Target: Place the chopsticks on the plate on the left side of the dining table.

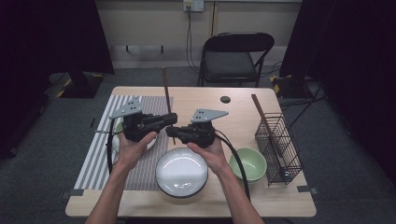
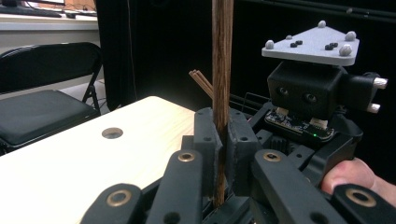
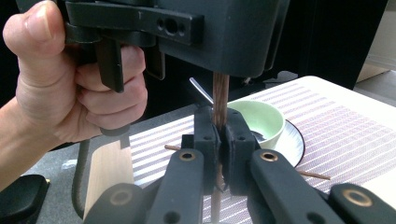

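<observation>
**Both grippers pinching one brown stick**

Held up over the middle of the table (image 1: 140, 196): a long brown stick (image 1: 166, 93), standing almost straight up. Pinched low down by both tools, just past the far edge of the white plate (image 1: 181, 173).

Left gripper (image 1: 170, 120): jaws narrow, squeezed tight on the stick. Seen close in the left gripper view, with the stick (image 2: 222, 70) rising straight up out of the two black jaws. Left hand (image 1: 133, 147) wrapped around the handle from below.

Right gripper (image 1: 173, 132): jaws narrow too, pressed on the same stick (image 3: 220, 100) a little lower down, right under the left gripper. Right hand (image 1: 212, 151) under its handle. Two tools facing each other, tips almost meeting at the stick.

On the left side, a striped mat (image 1: 100, 154). On the mat, a small green cup (image 3: 261, 119) on a saucer, with a thin stick (image 3: 312, 175) lying flat beside it.

On the right side, a green bowl (image 1: 248, 164) near the plate. Further right, a black wire basket (image 1: 279, 148) with another long stick (image 1: 266, 123) leaning in it.

Far behind the table, a black folding chair (image 1: 233, 58).
</observation>
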`<state>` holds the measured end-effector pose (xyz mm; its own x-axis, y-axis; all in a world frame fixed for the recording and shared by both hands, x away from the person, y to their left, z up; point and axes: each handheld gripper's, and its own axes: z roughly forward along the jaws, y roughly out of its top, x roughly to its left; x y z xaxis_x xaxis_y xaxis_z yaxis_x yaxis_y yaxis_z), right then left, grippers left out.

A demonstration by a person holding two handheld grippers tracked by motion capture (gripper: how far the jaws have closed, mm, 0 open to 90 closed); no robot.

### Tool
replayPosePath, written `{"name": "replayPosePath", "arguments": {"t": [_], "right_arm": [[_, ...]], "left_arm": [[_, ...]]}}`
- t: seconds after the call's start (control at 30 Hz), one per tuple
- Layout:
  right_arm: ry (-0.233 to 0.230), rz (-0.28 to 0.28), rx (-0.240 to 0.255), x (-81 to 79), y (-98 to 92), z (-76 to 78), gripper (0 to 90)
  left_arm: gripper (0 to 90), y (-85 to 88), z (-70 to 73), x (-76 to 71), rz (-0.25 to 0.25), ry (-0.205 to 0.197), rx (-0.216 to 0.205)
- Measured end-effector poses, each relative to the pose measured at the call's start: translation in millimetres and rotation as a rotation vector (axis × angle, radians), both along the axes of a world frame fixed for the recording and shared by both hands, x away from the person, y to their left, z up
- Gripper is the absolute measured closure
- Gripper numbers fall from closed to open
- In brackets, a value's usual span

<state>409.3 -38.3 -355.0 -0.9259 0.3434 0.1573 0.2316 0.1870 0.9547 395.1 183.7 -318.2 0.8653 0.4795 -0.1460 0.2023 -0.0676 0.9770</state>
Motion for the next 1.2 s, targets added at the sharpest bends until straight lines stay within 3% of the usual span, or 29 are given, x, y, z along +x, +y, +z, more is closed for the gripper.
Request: {"name": "replayPosePath", "arguments": {"t": [0.27,0.37,0.57,0.8,1.2], "right_arm": [[-0.004,-0.01,-0.013,-2.3,-2.2,2.9,86.0],[-0.003,-0.014,-0.017,-3.0,-2.8,2.9,86.0],[0.004,-0.012,-0.011,-3.6,-2.9,1.0,86.0],[0.003,-0.015,-0.022,-6.3,-4.3,1.3,86.0],[-0.003,-0.042,-0.039,-8.9,-11.7,8.2,85.9]], "left_arm": [[81.6,2.5,1.5,-0.3,0.009,-0.008,0.021],[80.6,3.3,3.1,-1.7,-0.019,-0.017,0.014],[72.5,3.6,10.8,-1.4,-0.023,-0.035,0.026],[61.4,9.9,6.9,3.7,0.04,-0.03,0.027],[56.2,18.0,1.6,6.7,0.079,-0.017,0.024]]}}
